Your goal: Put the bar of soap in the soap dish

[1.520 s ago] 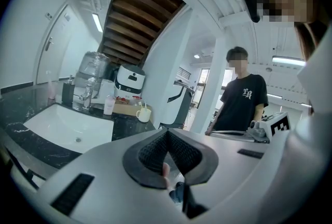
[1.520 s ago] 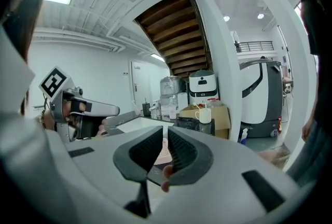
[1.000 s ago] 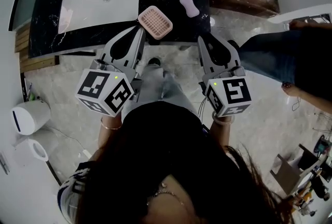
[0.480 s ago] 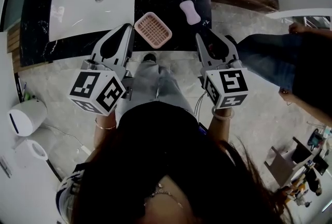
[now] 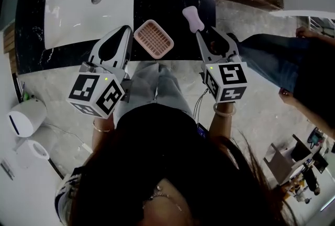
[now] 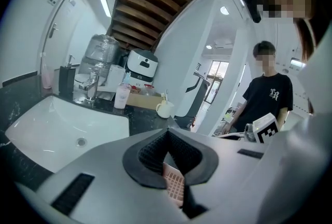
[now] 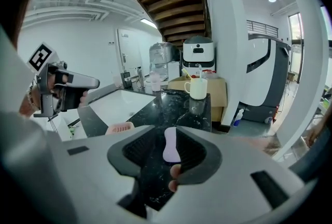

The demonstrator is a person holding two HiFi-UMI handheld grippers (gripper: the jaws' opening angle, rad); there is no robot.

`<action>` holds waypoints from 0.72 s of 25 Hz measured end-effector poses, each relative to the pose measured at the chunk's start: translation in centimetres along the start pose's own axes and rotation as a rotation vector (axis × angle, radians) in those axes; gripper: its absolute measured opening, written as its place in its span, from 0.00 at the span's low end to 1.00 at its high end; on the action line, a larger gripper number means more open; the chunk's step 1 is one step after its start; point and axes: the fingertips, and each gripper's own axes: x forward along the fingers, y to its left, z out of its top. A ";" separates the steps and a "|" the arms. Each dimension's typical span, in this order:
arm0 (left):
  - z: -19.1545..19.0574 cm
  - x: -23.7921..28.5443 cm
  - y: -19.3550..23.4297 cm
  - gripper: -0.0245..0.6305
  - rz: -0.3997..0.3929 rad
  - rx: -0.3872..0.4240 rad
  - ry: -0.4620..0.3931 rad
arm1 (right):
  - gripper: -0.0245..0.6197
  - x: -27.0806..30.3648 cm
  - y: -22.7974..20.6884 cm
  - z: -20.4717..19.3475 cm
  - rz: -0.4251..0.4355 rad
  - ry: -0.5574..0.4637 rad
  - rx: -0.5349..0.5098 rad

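Right gripper jaws just been opening, apart, empty; soap bar dead ahead. Straddle its narrow waist before closing. Left gripper closed, empty, beside soap dish.

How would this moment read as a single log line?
phase: reach for soap | right gripper: jaws just opening, soap ahead, not yet between them | left gripper: shut, empty, near soap dish | soap dish: empty

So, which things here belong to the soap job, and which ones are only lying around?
For the job: pale lilac bar of soap; pink slatted plastic soap dish; right gripper, jaws just opening, nothing between them.
Lying about: white sink basin; cream mug; clear water dispenser bottle.
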 end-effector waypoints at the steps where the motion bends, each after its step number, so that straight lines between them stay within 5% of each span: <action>1: 0.1 0.3 0.2 0.02 0.000 0.001 0.001 | 0.20 0.4 -0.1 0.0 0.002 0.004 0.003; 18: 0.4 4.0 3.0 0.02 -0.025 -0.020 0.059 | 0.35 6.8 -1.6 -2.4 0.027 0.194 -0.019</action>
